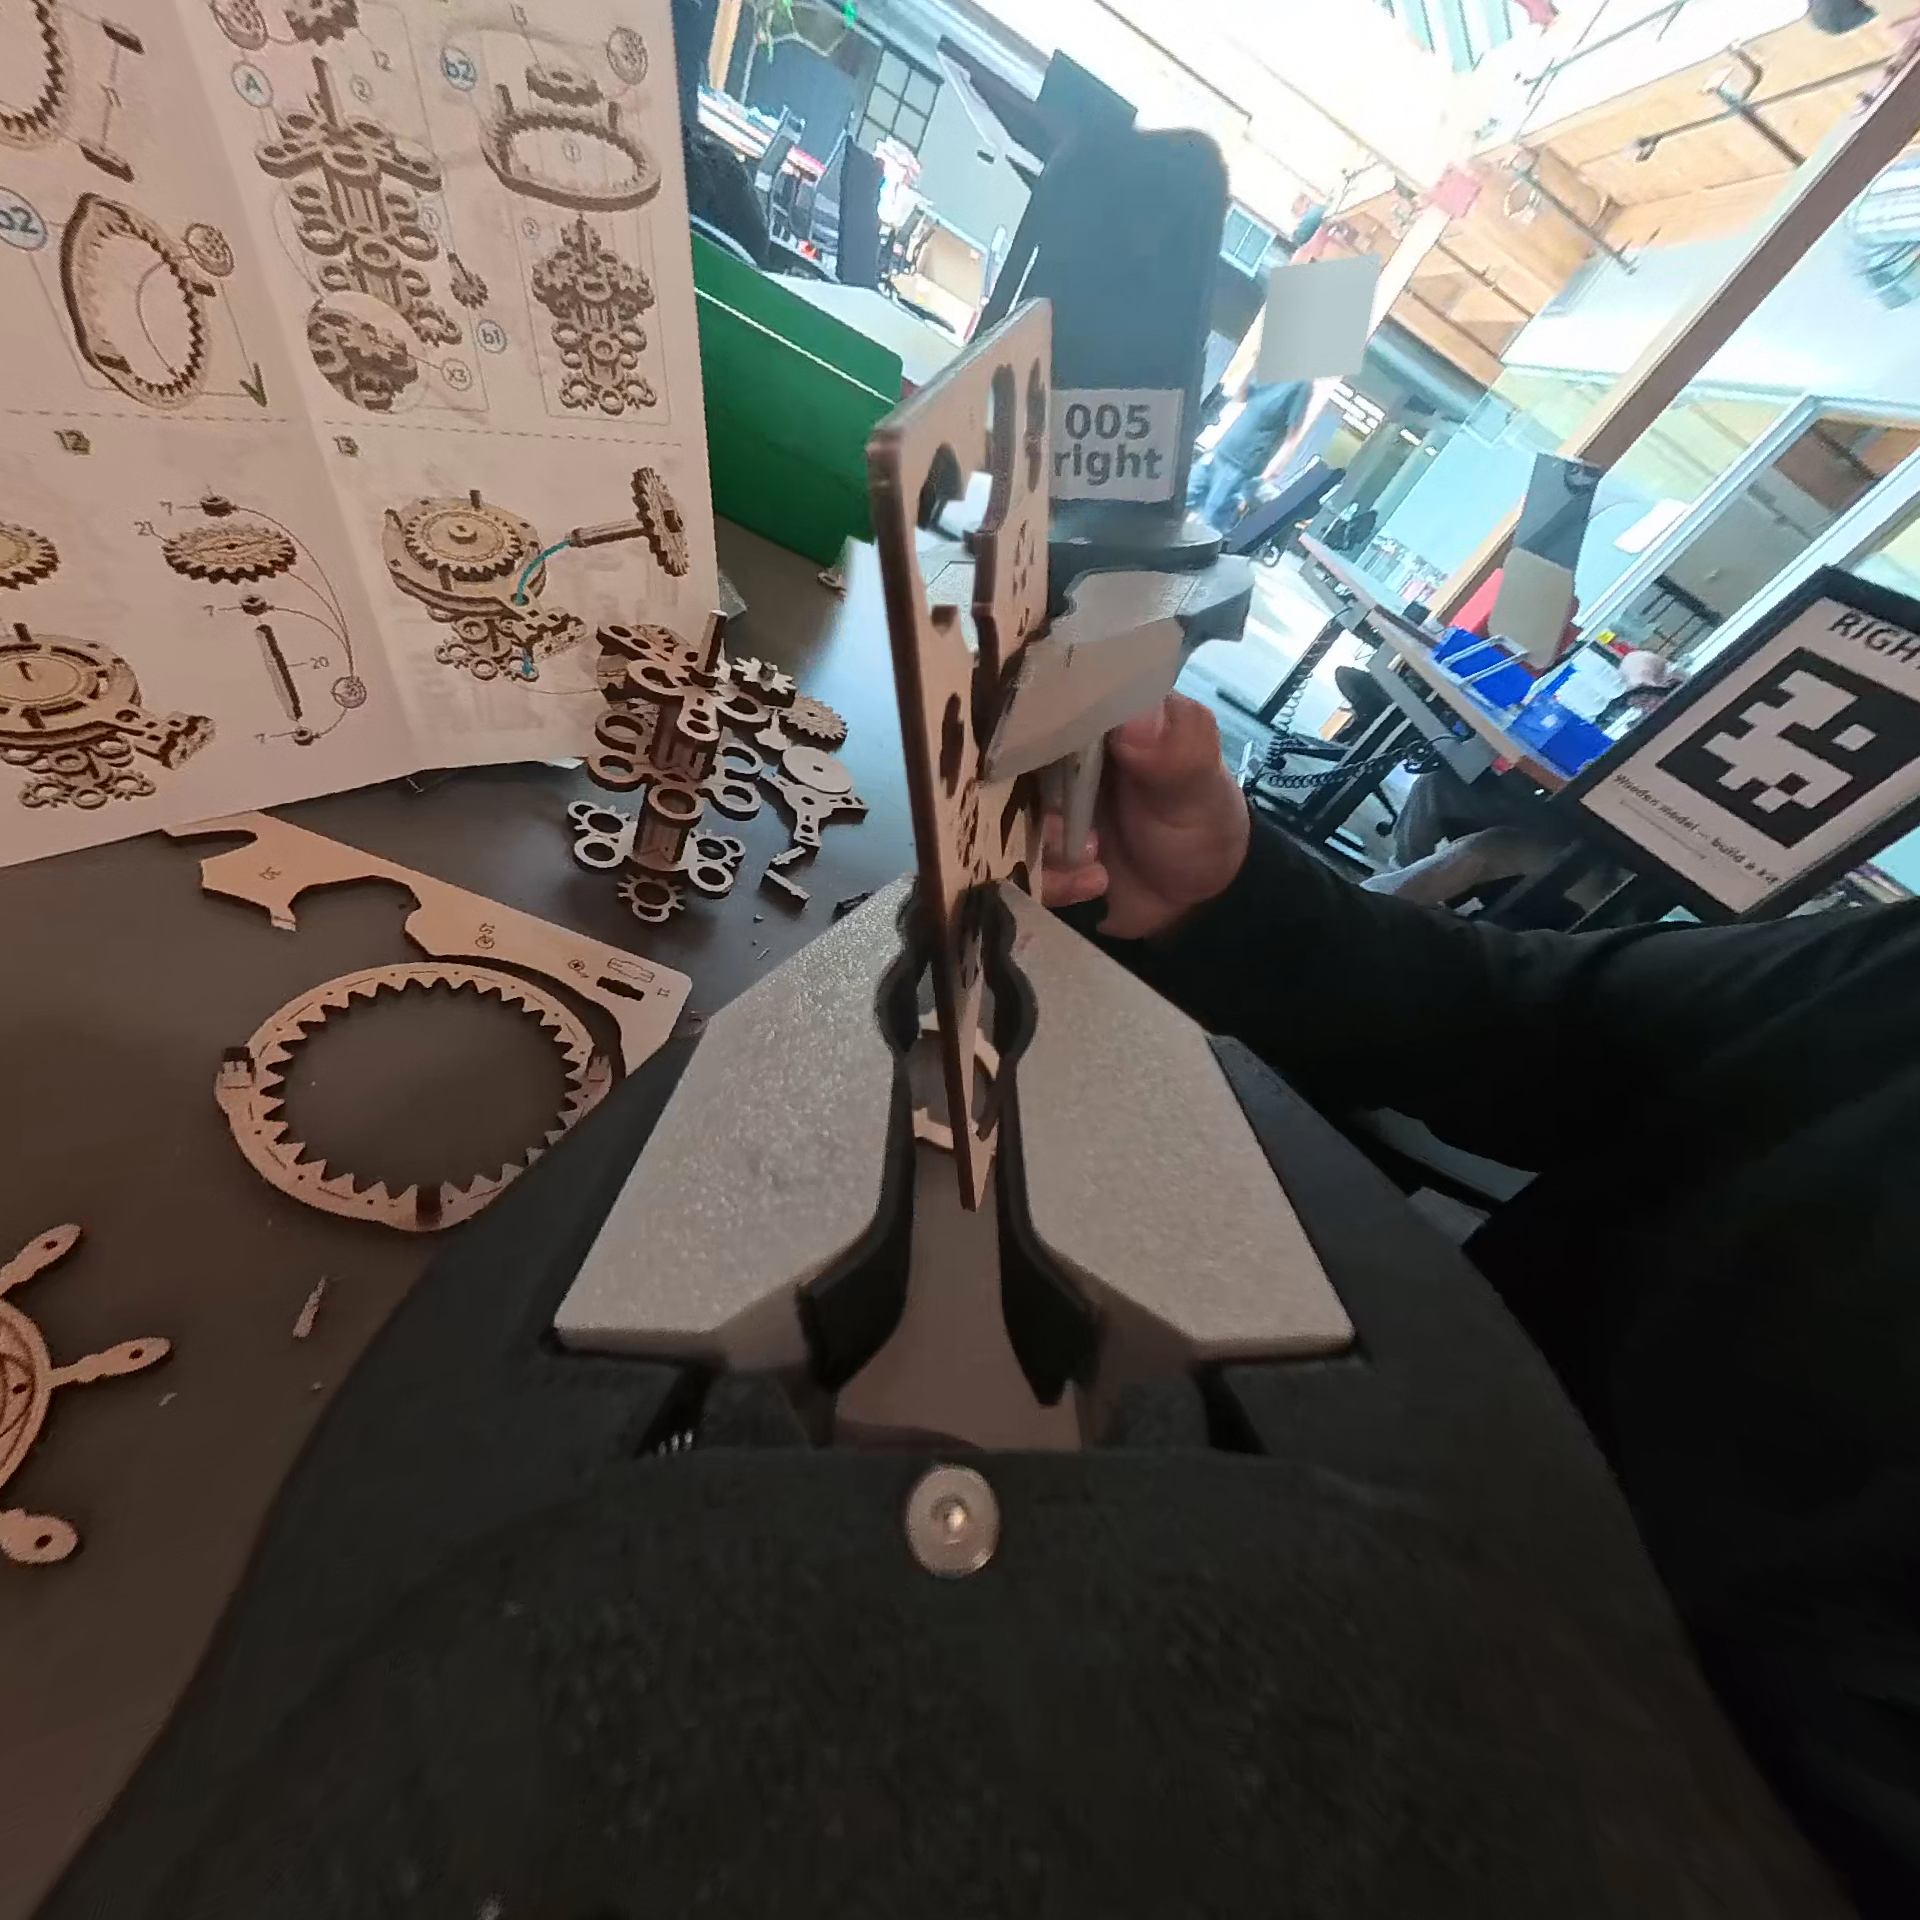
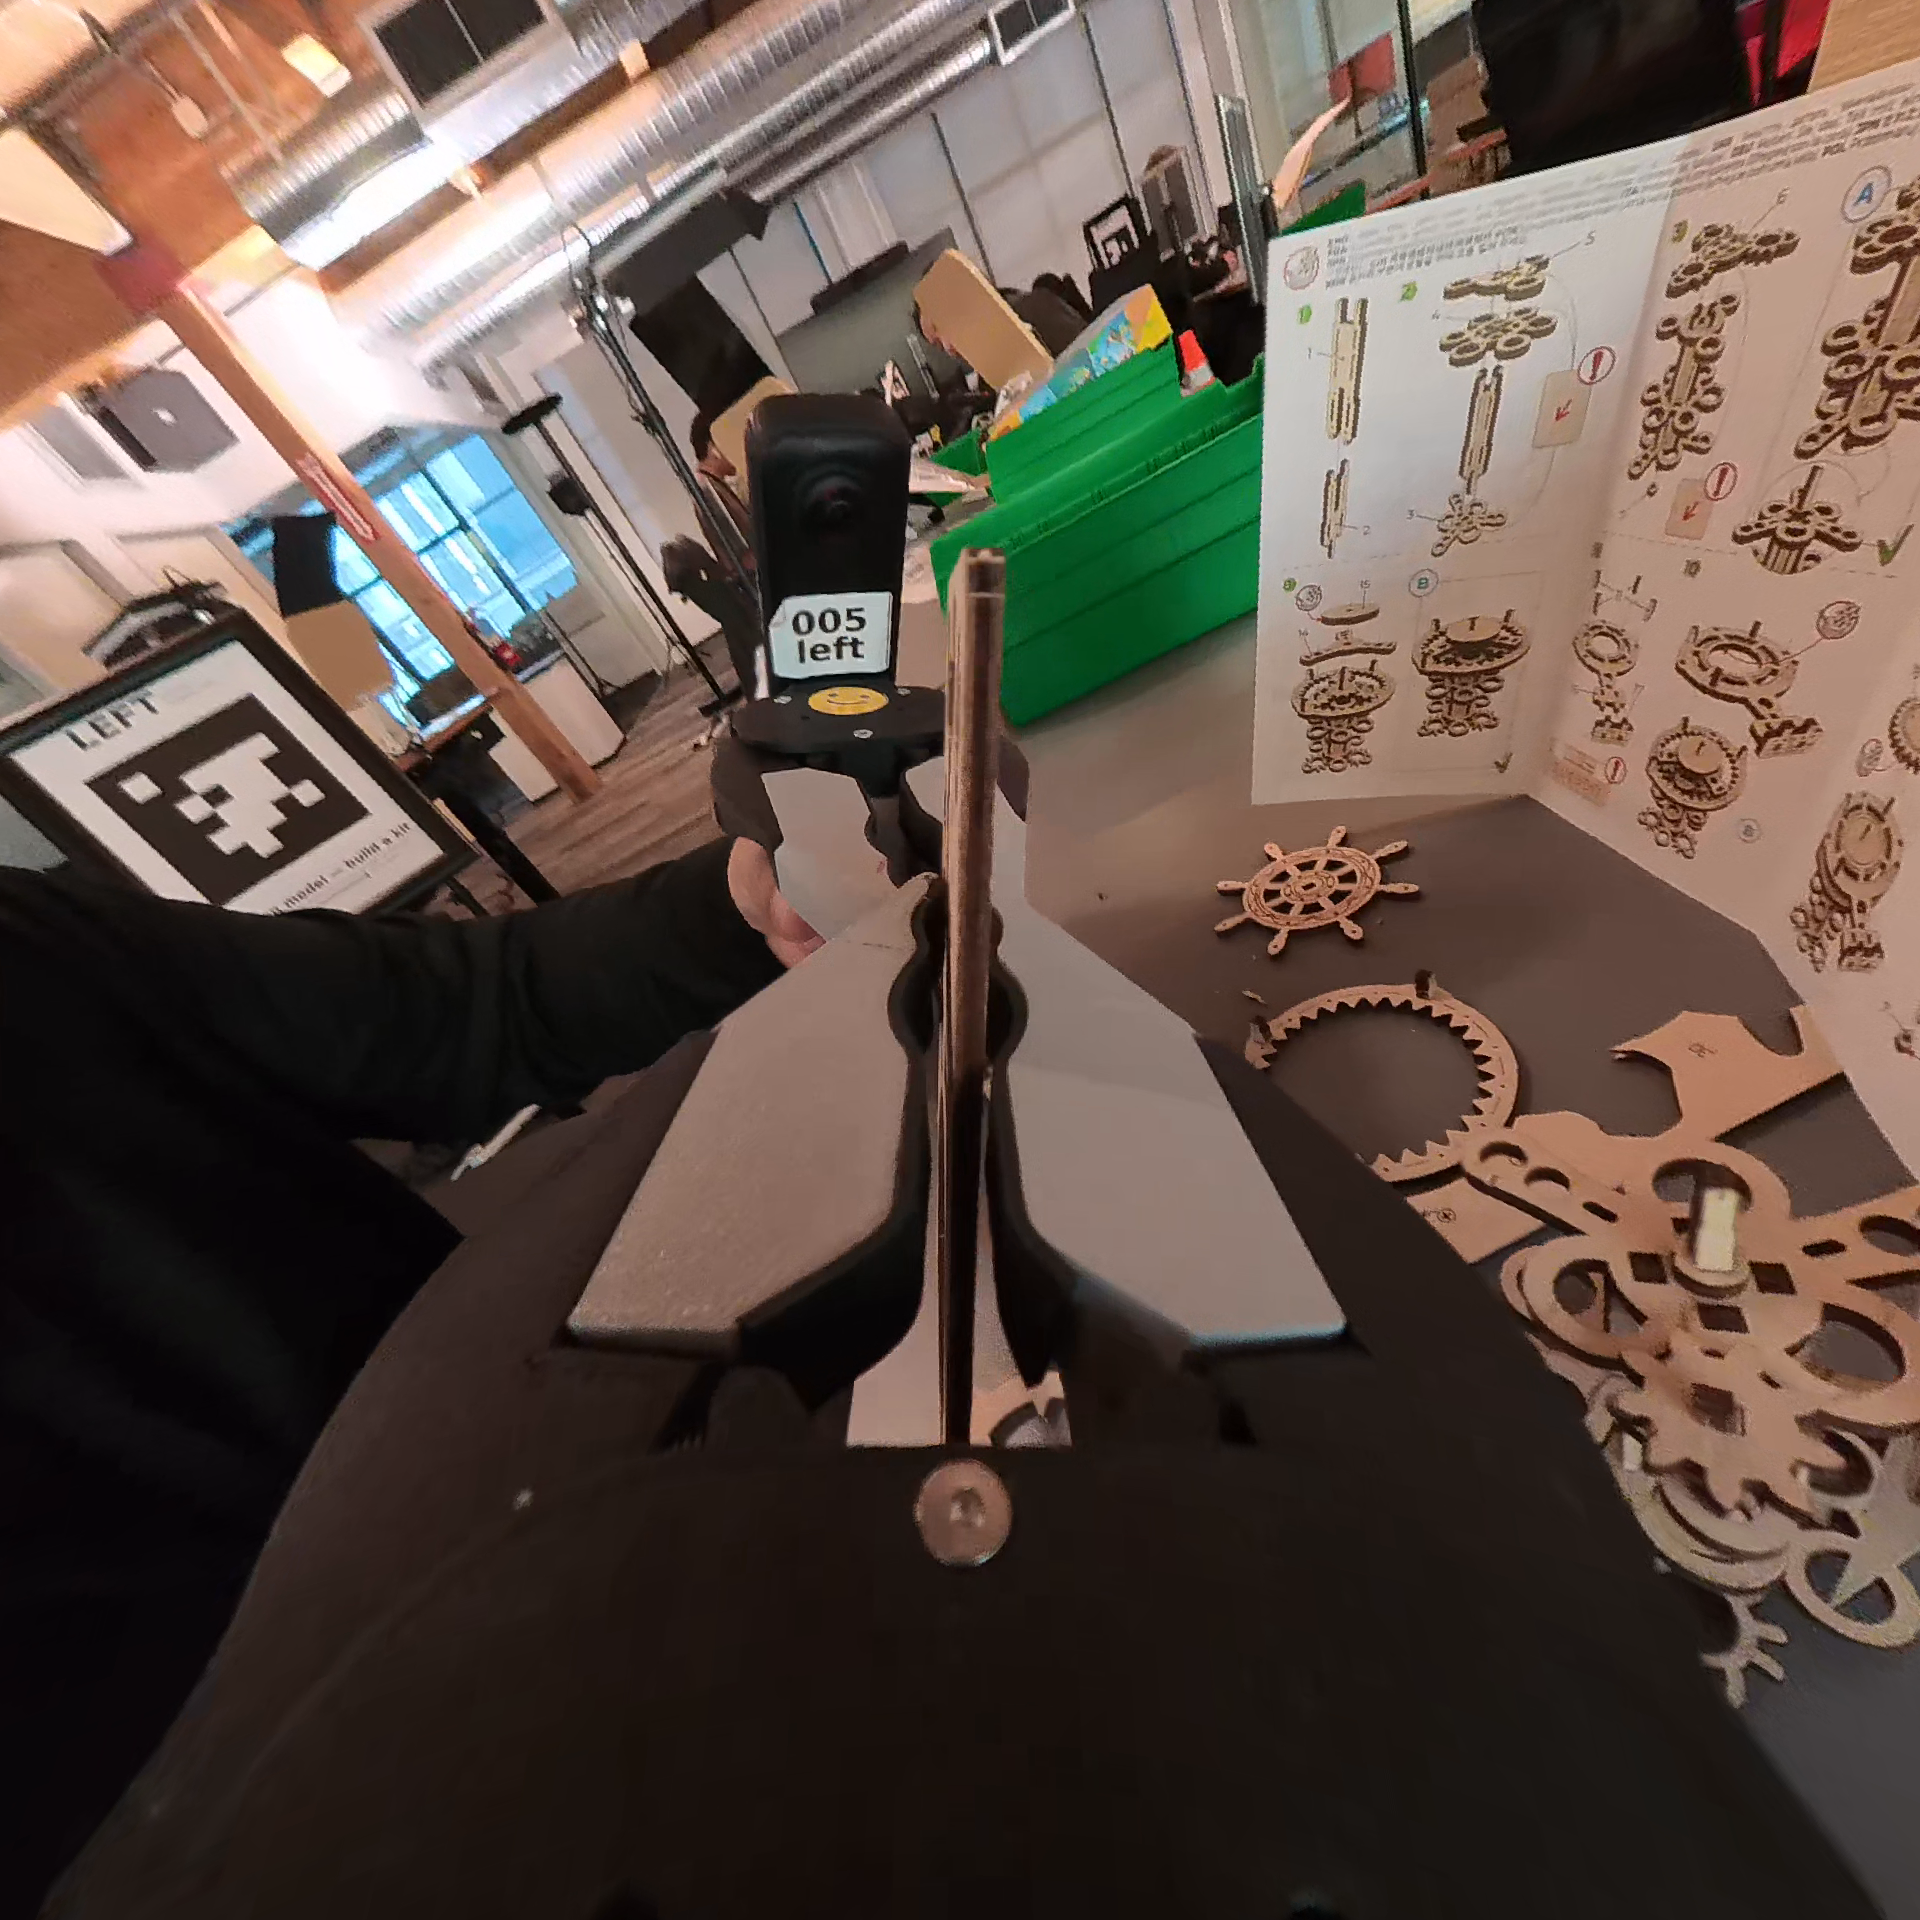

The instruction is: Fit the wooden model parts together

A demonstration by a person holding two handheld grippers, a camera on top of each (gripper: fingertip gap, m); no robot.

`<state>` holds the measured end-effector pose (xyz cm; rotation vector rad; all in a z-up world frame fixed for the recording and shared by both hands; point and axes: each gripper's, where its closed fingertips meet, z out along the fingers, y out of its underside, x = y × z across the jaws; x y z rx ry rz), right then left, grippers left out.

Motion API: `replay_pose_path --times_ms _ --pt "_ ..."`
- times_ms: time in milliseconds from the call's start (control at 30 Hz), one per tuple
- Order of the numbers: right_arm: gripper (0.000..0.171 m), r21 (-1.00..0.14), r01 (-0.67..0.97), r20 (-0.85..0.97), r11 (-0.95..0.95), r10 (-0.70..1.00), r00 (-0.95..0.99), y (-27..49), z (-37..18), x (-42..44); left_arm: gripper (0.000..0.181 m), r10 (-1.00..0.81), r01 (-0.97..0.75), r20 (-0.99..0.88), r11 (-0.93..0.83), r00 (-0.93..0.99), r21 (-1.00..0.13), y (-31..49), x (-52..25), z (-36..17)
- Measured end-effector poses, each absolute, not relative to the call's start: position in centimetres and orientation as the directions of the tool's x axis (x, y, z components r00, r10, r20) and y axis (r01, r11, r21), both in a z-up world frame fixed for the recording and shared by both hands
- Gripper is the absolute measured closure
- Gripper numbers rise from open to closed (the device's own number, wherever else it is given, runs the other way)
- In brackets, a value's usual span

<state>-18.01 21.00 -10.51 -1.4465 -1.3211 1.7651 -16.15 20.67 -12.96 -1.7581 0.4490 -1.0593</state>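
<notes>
Wooden sheet [image 1: 961, 665]: a thin punched-out plywood panel held upright in the air between both tongs, edge-on in the right wrist view, above the dark table [image 1: 114, 987].
Left gripper [image 1: 961, 935]: clenched on the sheet's lower edge, its grey fingers [image 1: 790, 1122] pressed against both faces.
Right gripper [image 2: 961, 935]: likewise clamped on the sheet, which runs straight down the slot between its fingers [image 2: 769, 1143]; in the left wrist view it meets the panel from the far side, higher up.
Step in hand: probably freeing a piece from the sheet, or steadying it for that, ahead of any fitting; which piece I cannot tell.
Next move: likely calls for one firm hold while the other tong flexes or pushes gently, since the thin ply could snap at its cut-outs.
Nearby parts: toothed ring [image 1: 416, 1091] in its offcut lies flat below left; part-built stacked model [image 1: 675, 758] stands beyond it; ship's-wheel piece [image 2: 1314, 888] rests near the instruction sheet [image 1: 343, 364], which stands upright at the back.
</notes>
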Motion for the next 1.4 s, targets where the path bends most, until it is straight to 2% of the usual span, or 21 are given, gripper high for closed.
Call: replay_pose_path --times_ms 167,267,567,667,833,1333,1367,1400 --pt "0.17 -0.889 0.169 -0.457 -0.425 0.819 -0.346 20.8 -10.1 -17.8 0.179 -0.728 0.164 0.439 -0.42 0.527 -0.893 20.3 -16.1 -12.5" --pt "0.155 -0.891 0.185 -0.453 -0.415 0.835 -0.311 21.1 -10.7 -18.1 0.181 -0.738 0.124 0.394 -0.394 0.548 -0.911 20.2 -16.1 -12.5" --pt "0.14 -0.929 0.208 -0.348 -0.306 0.914 -0.209 21.9 -11.7 -18.5 0.181 -0.722 0.114 0.385 -0.395 0.574 -0.911 20.4 -16.2 -12.8" --pt "0.132 -0.935 0.228 -0.313 -0.272 0.934 -0.172 22.1 -12.2 -18.7 0.18 -0.721 0.063 0.335 -0.377 0.607 -0.924 20.5 -16.3 -13.2" --pt "0.134 -0.913 0.248 -0.376 -0.324 0.904 -0.205 21.7 -12.4 -18.7 0.18 -0.722 -0.093 0.138 -0.271 0.678 -0.958 20.4 -16.5 -13.4" --pt "0.149 -0.934 0.262 -0.274 -0.244 0.958 -0.088 22.0 -12.3 -18.5 0.176 -0.651 -0.06 0.178 -0.326 0.738 -0.944 21.2 -16.6 -13.7" --pt "0.155 -0.934 0.271 -0.27 -0.233 0.957 -0.106 21.7 -12.4 -18.5 0.175 -0.648 -0.068 0.174 -0.331 0.742 -0.941 21.3 -16.6 -13.9" --pt "0.171 -0.938 0.275 -0.256 -0.212 0.957 -0.137 21.0 -12.3 -18.5 0.174 -0.642 -0.069 0.181 -0.344 0.745 -0.937 21.3 -16.7 -14.1"
